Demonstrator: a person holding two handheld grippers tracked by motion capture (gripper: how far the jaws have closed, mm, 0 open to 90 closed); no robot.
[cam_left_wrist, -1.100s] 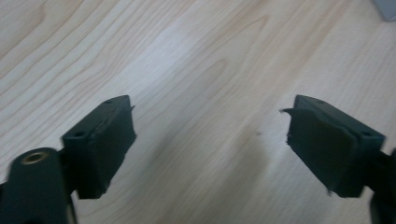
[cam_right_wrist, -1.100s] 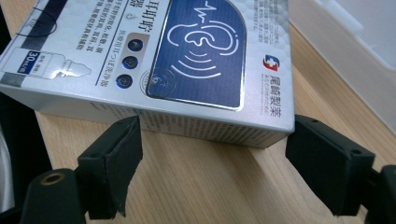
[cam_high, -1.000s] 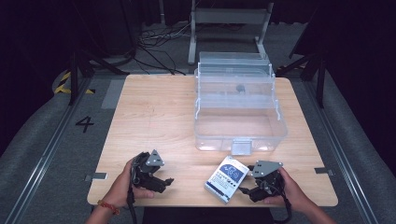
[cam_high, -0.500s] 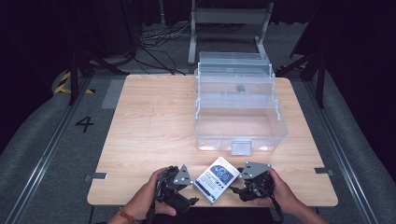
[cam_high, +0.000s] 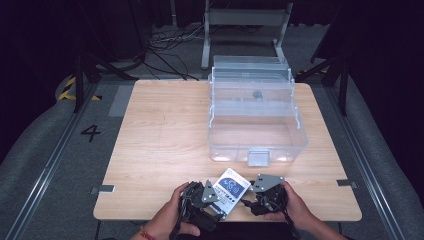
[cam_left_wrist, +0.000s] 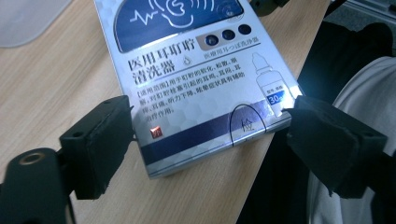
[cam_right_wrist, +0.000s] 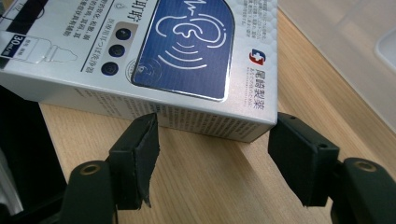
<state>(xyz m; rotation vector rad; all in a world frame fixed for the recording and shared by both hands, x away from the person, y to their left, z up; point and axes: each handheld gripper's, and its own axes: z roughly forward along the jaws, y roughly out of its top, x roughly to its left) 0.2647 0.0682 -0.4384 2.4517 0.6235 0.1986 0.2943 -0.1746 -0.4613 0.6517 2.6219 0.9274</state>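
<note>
Box (cam_high: 229, 191) lies flat, long axis diagonal toward the bin (cam_high: 300, 145); both hand-held grippers gape beside it, right narrowing.

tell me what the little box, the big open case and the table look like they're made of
Box: glossy printed cardboard, likely foil-coated; it glints silver and has folded edges. Case: clear hard plastic; the table shows through its walls. Table: pale wood or wood-look laminate, matte, with visible grain.

Box's (cam_left_wrist: 196, 88) top edge cut off in left gripper view; small round thing (cam_high: 257, 93) inside clear case (cam_high: 298, 137) unidentifiable.
</note>
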